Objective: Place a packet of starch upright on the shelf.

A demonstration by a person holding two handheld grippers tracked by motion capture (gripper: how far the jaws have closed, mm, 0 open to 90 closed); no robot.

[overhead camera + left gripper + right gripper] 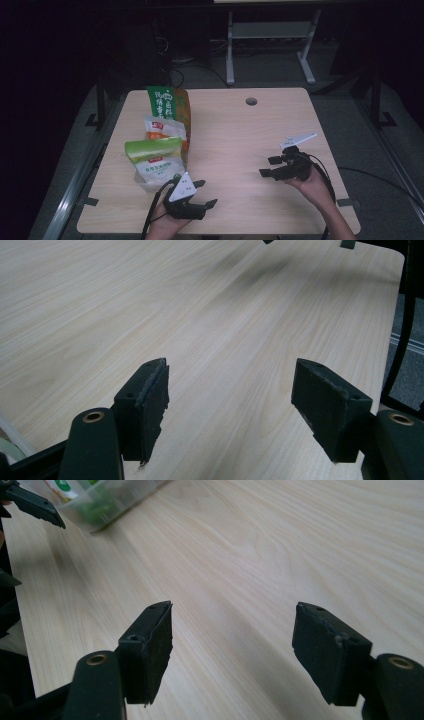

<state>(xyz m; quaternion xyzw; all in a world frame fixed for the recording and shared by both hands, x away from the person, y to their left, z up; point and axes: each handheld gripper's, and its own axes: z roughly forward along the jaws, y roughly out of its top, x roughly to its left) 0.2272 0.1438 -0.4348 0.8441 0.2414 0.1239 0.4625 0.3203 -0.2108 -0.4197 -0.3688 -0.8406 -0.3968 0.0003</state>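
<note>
Near desk (235,150) edge: left gripper (202,194), fingers spread, nothing between, just beside the nearest pouch (155,165) of 3 snack bags lying in a row at far left. Right gripper (272,167), fingers spread wide too, empty, well apart across bare wood. Probably a reach for that nearest pouch; best approached low, fingers straddling the bag's edge, closing gently to avoid crushing contents.

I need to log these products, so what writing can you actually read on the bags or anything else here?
Tall green bag: large white Chinese characters, too blurred to read.
Middle white bag: a small red label, unreadable.
Front bag with the green top: a line of dark Chinese characters, too small to read.
Grey plates on the left gripper and right gripper: no legible marks.
Nothing can be quoted with confidence.
</note>
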